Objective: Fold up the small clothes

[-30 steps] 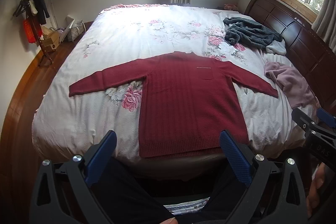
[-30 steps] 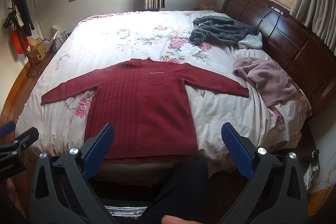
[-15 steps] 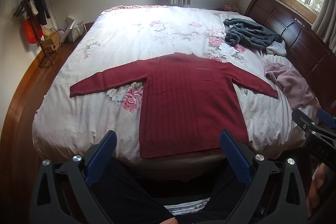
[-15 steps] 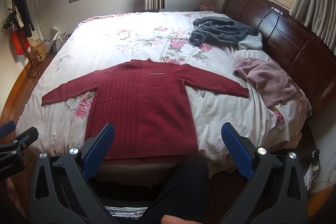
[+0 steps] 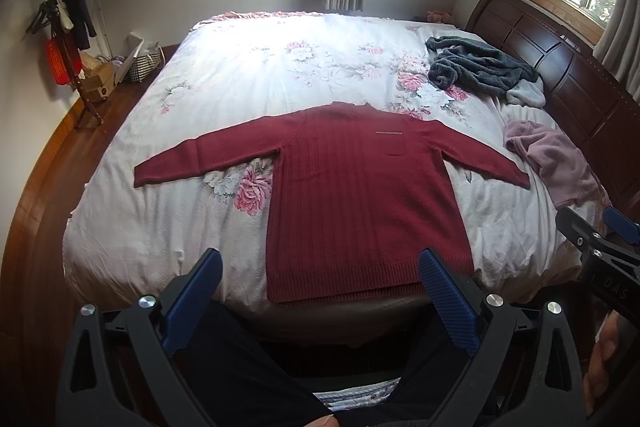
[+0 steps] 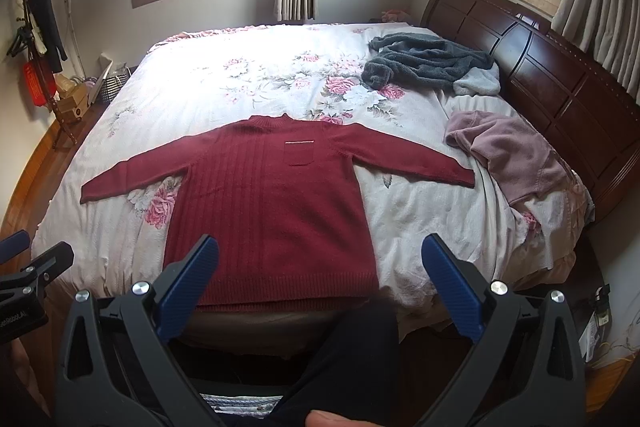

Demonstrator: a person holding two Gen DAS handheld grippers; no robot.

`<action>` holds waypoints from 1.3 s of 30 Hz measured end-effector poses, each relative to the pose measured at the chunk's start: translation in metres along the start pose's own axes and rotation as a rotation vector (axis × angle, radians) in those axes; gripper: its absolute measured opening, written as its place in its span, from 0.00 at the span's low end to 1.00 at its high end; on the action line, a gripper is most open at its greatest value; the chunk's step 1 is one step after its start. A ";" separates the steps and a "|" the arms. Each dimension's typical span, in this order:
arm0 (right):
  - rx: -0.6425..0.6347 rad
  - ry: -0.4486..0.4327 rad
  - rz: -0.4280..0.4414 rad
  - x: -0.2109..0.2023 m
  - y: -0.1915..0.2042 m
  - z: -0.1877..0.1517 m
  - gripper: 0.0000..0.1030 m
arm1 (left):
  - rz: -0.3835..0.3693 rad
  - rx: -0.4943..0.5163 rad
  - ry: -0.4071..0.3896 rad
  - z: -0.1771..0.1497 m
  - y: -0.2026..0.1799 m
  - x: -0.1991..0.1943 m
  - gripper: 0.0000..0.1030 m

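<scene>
A dark red knit sweater [image 5: 360, 195] [image 6: 272, 203] lies flat and face up on the floral bedspread [image 5: 260, 75], both sleeves spread out, its hem at the near edge of the bed. My left gripper [image 5: 320, 263] hangs open short of the hem, nothing between its blue pads. My right gripper [image 6: 320, 251] is open too, held back from the bed at about the same height. Each gripper shows at the edge of the other's view, the right gripper [image 5: 600, 247] and the left gripper [image 6: 28, 267].
A grey fleece garment [image 5: 476, 67] [image 6: 428, 61] and a pink garment [image 5: 560, 159] [image 6: 512, 155] lie on the bed's right side by the dark wooden headboard [image 6: 560, 67]. A coat stand [image 5: 64, 27] and boxes stand on the floor at the left. A person's dark trouser legs [image 5: 240, 367] are below the grippers.
</scene>
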State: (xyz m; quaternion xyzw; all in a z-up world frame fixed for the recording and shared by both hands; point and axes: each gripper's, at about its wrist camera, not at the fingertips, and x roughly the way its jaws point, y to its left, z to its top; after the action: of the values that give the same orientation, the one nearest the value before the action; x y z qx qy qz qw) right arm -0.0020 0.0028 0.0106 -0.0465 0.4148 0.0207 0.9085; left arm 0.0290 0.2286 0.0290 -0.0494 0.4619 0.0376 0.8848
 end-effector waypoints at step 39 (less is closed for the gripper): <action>0.008 -0.027 0.006 -0.002 -0.002 -0.003 0.97 | 0.003 0.006 -0.022 0.002 -0.002 -0.008 0.96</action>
State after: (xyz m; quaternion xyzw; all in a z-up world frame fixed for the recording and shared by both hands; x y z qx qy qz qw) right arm -0.0057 0.0001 0.0101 -0.0413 0.4026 0.0224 0.9142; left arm 0.0260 0.2272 0.0369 -0.0457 0.4521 0.0380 0.8900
